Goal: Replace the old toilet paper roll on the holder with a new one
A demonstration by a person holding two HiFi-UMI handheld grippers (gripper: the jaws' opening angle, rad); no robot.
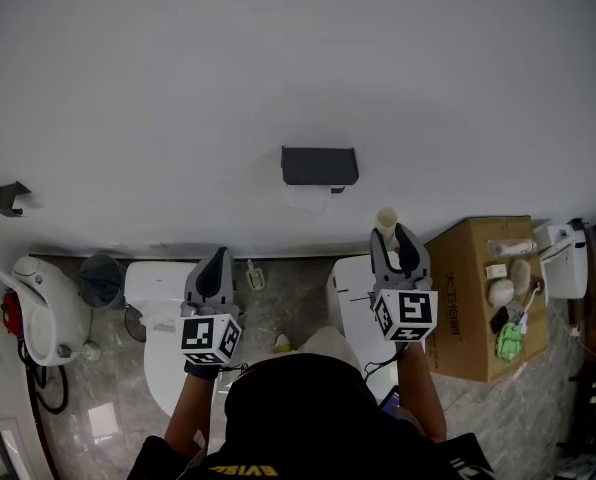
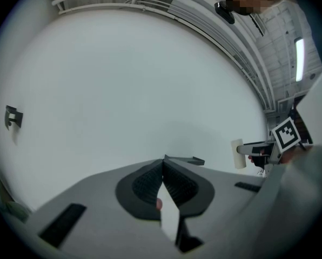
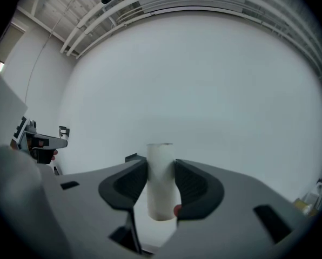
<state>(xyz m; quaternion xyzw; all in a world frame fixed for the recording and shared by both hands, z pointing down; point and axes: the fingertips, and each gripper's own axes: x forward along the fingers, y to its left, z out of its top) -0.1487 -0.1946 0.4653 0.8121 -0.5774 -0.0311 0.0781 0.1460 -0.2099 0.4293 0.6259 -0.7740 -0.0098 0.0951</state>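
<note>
A black toilet paper holder [image 1: 320, 165] is fixed to the white wall, with a scrap of white paper just under it. My right gripper [image 1: 398, 236] is shut on a bare cardboard tube [image 1: 386, 220], held upright below and right of the holder. In the right gripper view the tube [image 3: 161, 177] stands between both pads, and the holder's edge [image 3: 131, 157] peeks out left of it. My left gripper [image 1: 216, 258] is shut and holds nothing, down left of the holder. The left gripper view shows the holder [image 2: 183, 159] just past the closed jaws and the tube [image 2: 237, 154] at the right.
Two white toilets [image 1: 168, 343] stand below the wall. A cardboard box [image 1: 478, 298] with small items on top sits at the right. A grey bin [image 1: 100, 280] and a white appliance [image 1: 38, 313] stand at the left. A small black bracket [image 1: 10, 198] sticks out of the wall.
</note>
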